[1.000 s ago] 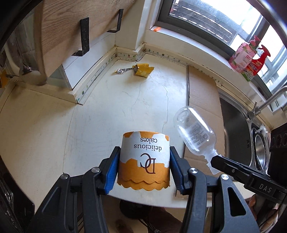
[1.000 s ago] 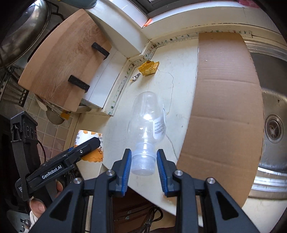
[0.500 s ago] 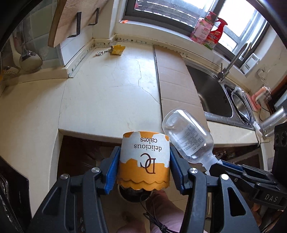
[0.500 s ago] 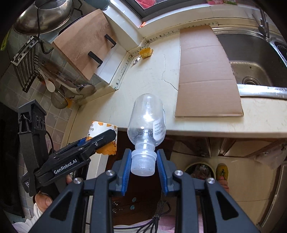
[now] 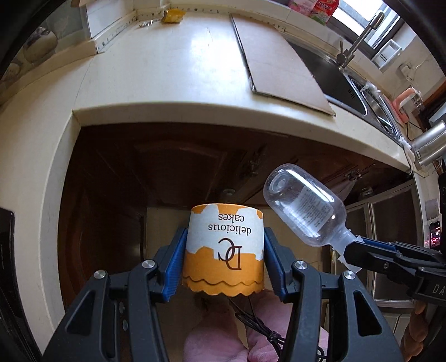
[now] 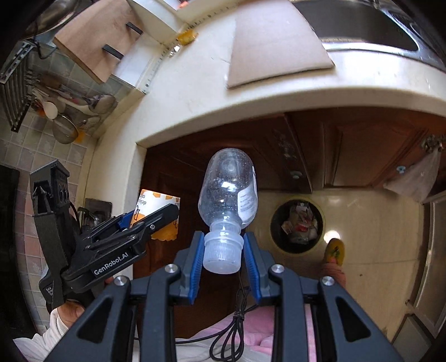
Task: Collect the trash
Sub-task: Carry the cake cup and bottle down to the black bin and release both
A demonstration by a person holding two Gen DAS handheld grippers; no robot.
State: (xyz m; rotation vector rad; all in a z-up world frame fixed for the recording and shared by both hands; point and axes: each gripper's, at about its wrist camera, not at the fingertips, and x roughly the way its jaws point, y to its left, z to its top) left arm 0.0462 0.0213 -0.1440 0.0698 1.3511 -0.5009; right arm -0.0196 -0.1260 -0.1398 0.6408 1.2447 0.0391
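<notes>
My left gripper (image 5: 223,259) is shut on an orange-and-white paper cake cup (image 5: 224,250) printed "delicious cakes", held upside down in front of the dark cabinet doors. The right gripper (image 6: 221,254) is shut on the cap end of a clear plastic bottle (image 6: 228,189) with a white label, its base pointing away from me. The bottle (image 5: 303,206) shows to the right of the cup in the left wrist view, and the cup (image 6: 159,214) shows at the left of the right wrist view. A round trash bin (image 6: 297,225) with rubbish in it stands on the floor, right of the bottle.
The cream countertop (image 5: 156,72) runs above, with a cardboard sheet (image 5: 278,64), a yellow wrapper (image 5: 172,15) in its far corner and a steel sink (image 5: 351,83). Brown cabinet doors (image 6: 334,150) lie under it. A person's foot in a slipper (image 6: 334,250) stands beside the bin.
Both grippers have drawn back off the countertop and sunk in front of the cabinets, still holding the cup and the bottle. The floor and the trash bin have come into view.
</notes>
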